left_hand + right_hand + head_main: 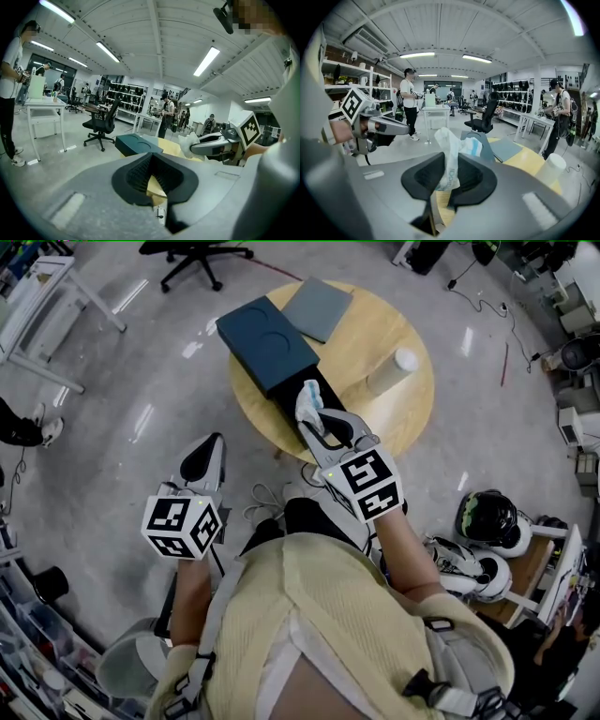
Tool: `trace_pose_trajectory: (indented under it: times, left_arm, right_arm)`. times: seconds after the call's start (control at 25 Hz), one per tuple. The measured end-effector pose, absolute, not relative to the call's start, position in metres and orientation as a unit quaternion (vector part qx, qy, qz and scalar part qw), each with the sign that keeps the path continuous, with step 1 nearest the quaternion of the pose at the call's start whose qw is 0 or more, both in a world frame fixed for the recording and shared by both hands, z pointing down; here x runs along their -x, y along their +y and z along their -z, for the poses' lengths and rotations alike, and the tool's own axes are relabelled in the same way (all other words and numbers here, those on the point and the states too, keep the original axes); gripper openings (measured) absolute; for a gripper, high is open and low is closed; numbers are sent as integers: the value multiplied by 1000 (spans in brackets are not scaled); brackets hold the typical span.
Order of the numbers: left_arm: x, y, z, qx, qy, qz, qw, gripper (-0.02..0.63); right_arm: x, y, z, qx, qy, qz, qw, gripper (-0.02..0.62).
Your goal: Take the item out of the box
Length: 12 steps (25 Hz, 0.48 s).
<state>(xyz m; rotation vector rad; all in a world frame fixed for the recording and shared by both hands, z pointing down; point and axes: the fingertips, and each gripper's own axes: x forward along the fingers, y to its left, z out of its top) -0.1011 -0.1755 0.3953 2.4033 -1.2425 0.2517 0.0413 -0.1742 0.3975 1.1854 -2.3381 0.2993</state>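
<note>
A dark teal open box [267, 343] lies on the round wooden table [398, 423], with its flat lid [317, 307] beside it at the far side. My right gripper [311, 414] hovers just past the box's near end, shut on a white plastic-bagged item [307, 397]. In the right gripper view the bag [450, 145] stands pinched between the pads of my right gripper [449, 164], and the box [477, 139] lies behind it. My left gripper [208, 448] hangs off the table to the left over the floor, its jaws [151, 158] together and holding nothing.
A white cylinder [394, 369] stands on the table's right side. A black office chair [192, 259] and a white desk [47, 315] are beyond the table. Helmets [492, 521] rest on a stand at my right. Cables [272, 498] lie by my feet. People stand around the room.
</note>
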Motion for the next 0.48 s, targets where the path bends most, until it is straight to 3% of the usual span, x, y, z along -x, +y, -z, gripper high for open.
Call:
trace_pose_trajectory:
  times: [0.48]
  left_arm:
    - [104, -180, -392, -865, -448, -86, 209, 0]
  right_arm:
    - [-40, -173, -394, -456, -852, -167, 194, 78]
